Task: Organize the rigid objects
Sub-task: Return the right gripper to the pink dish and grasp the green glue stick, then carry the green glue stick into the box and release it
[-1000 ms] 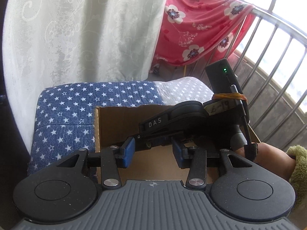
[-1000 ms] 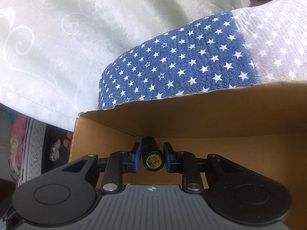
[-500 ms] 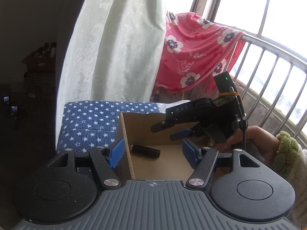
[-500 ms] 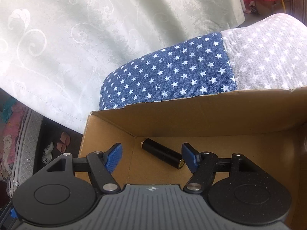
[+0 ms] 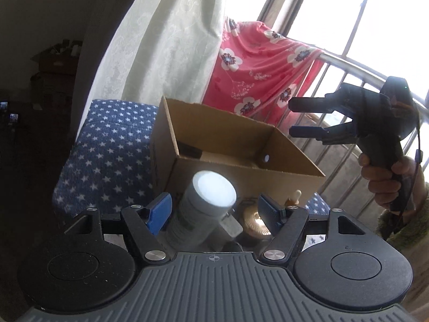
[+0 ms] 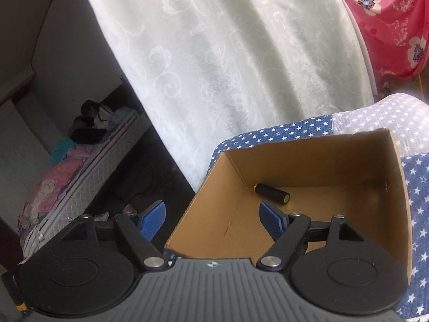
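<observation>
The left gripper (image 5: 214,209) is opening its jaws, nothing pinched, with a white-capped bottle (image 5: 206,201) standing between the pads just in front of the cardboard box (image 5: 241,166). To take it well, centre the pads low on the bottle's body before squeezing, clear of the small gold thing (image 5: 254,220) beside it. The right gripper (image 6: 211,214), jaws widening and empty, hangs above the box's near corner. A second ago it pinched the black cylinder (image 6: 272,193), which now lies loose on the box floor.
</observation>
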The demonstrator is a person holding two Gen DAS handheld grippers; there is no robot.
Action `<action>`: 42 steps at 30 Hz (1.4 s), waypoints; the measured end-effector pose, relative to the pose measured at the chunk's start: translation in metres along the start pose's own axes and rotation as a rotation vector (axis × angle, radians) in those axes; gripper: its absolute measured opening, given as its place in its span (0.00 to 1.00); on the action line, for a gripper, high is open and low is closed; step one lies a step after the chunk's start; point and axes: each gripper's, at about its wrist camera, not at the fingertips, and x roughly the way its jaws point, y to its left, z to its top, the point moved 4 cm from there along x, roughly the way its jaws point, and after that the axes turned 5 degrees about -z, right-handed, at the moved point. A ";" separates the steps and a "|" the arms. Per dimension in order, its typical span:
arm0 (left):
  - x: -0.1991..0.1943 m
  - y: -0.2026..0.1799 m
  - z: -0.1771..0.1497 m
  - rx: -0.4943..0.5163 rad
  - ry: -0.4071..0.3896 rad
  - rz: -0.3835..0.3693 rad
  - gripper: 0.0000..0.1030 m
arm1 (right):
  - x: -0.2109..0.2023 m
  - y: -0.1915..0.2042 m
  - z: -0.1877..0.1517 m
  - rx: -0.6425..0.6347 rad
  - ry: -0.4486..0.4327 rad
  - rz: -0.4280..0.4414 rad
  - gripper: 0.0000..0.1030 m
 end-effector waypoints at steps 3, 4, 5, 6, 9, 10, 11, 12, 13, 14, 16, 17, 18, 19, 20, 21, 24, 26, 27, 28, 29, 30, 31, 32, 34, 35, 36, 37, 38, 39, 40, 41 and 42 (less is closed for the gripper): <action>0.013 -0.002 -0.041 -0.014 0.082 -0.050 0.69 | 0.004 0.003 -0.050 -0.010 0.039 -0.013 0.81; 0.016 -0.003 -0.053 -0.012 0.107 -0.058 0.68 | 0.007 0.002 -0.062 -0.001 0.053 -0.011 0.79; 0.018 -0.004 -0.063 -0.006 0.127 -0.063 0.68 | 0.010 0.001 -0.077 0.011 0.075 -0.009 0.76; 0.021 -0.006 -0.071 0.001 0.145 -0.067 0.67 | 0.011 0.000 -0.088 0.024 0.090 -0.010 0.71; 0.024 -0.012 -0.089 0.010 0.163 -0.092 0.67 | 0.020 0.000 -0.112 0.057 0.147 0.013 0.64; 0.024 -0.014 -0.091 0.011 0.159 -0.095 0.67 | 0.022 0.002 -0.117 0.073 0.167 0.036 0.61; 0.023 -0.016 -0.093 0.015 0.153 -0.099 0.67 | 0.024 0.004 -0.120 0.088 0.185 0.061 0.61; 0.023 -0.018 -0.093 0.022 0.149 -0.102 0.67 | 0.026 0.006 -0.123 0.100 0.203 0.080 0.58; 0.023 -0.021 -0.094 0.030 0.146 -0.097 0.66 | 0.029 0.008 -0.124 0.113 0.223 0.091 0.53; 0.022 -0.023 -0.095 0.040 0.141 -0.089 0.65 | 0.032 0.009 -0.125 0.124 0.239 0.098 0.51; 0.023 -0.028 -0.096 0.069 0.136 -0.075 0.60 | 0.037 0.009 -0.133 0.159 0.281 0.108 0.44; 0.024 -0.031 -0.097 0.087 0.135 -0.061 0.58 | 0.041 0.008 -0.135 0.172 0.303 0.109 0.42; 0.024 -0.033 -0.098 0.107 0.133 -0.043 0.58 | 0.044 0.008 -0.137 0.183 0.322 0.107 0.39; 0.025 -0.035 -0.099 0.124 0.132 -0.025 0.57 | 0.048 0.008 -0.138 0.191 0.341 0.101 0.39; 0.025 -0.037 -0.101 0.140 0.129 -0.013 0.57 | 0.051 0.009 -0.139 0.191 0.358 0.096 0.39; 0.026 -0.038 -0.102 0.150 0.128 -0.009 0.56 | 0.054 0.010 -0.140 0.192 0.372 0.091 0.39; 0.026 -0.040 -0.104 0.168 0.119 0.001 0.56 | 0.061 0.011 -0.143 0.201 0.413 0.074 0.38; 0.026 -0.041 -0.104 0.172 0.113 0.006 0.54 | 0.064 0.010 -0.145 0.218 0.437 0.073 0.36; 0.026 -0.040 -0.104 0.174 0.109 0.009 0.53 | 0.066 0.010 -0.145 0.227 0.448 0.074 0.36; 0.026 -0.040 -0.104 0.177 0.105 0.012 0.51 | 0.066 0.011 -0.145 0.232 0.455 0.076 0.36; 0.025 -0.039 -0.103 0.177 0.104 0.018 0.48 | 0.067 0.009 -0.146 0.239 0.460 0.082 0.35; 0.025 -0.038 -0.103 0.177 0.102 0.022 0.46 | 0.067 0.010 -0.146 0.248 0.465 0.091 0.33; 0.025 -0.037 -0.103 0.174 0.102 0.022 0.43 | 0.067 0.010 -0.145 0.258 0.471 0.099 0.33; 0.024 -0.035 -0.103 0.168 0.103 0.020 0.42 | 0.068 0.011 -0.145 0.259 0.472 0.100 0.32; 0.023 -0.033 -0.103 0.156 0.102 0.016 0.39 | 0.069 0.011 -0.145 0.253 0.474 0.091 0.32; 0.023 -0.032 -0.103 0.150 0.105 0.019 0.38 | 0.071 0.011 -0.145 0.257 0.478 0.091 0.32; 0.023 -0.030 -0.103 0.144 0.108 0.025 0.38 | 0.073 0.011 -0.146 0.264 0.482 0.092 0.32; 0.024 -0.029 -0.103 0.137 0.111 0.030 0.35 | 0.075 0.011 -0.147 0.272 0.485 0.091 0.31; 0.023 -0.027 -0.104 0.129 0.114 0.033 0.31 | 0.077 0.011 -0.149 0.280 0.485 0.091 0.30; 0.024 -0.025 -0.104 0.119 0.119 0.033 0.29 | 0.077 0.010 -0.150 0.287 0.485 0.092 0.27; 0.025 -0.023 -0.104 0.106 0.123 0.026 0.28 | 0.077 0.010 -0.150 0.294 0.481 0.095 0.26; 0.024 -0.022 -0.104 0.098 0.123 0.019 0.27 | 0.076 0.009 -0.151 0.300 0.477 0.100 0.26; 0.024 -0.022 -0.104 0.095 0.123 0.013 0.25 | 0.075 0.009 -0.152 0.307 0.471 0.108 0.25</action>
